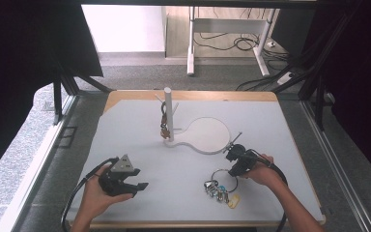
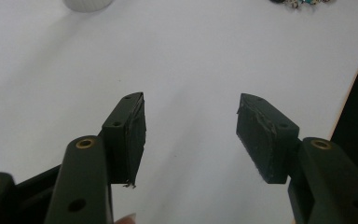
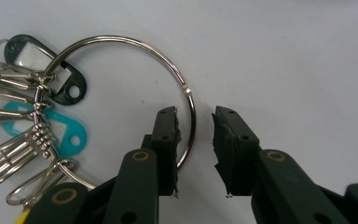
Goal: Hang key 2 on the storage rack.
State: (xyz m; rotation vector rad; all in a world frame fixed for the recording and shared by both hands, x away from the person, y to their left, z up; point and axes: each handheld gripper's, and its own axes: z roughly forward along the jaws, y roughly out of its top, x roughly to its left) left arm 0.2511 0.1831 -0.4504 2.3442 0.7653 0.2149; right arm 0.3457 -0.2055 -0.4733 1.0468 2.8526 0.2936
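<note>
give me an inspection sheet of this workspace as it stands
surface: white table top with a wooden edge, flat, no spills seen
job's things: large metal ring lying flat on the table, with keys and a black tag and a teal tag threaded on it
clutter: white stand with an upright post at mid table; something small hangs on the post, too small to tell
grippers: left tool open over bare table; right tool open, jaws straddling the ring's wire, pads not pressing
cables: one trails from each tool; more lie on the floor beyond the table
surroundings: dark curtains at both sides, desk legs behind
</note>
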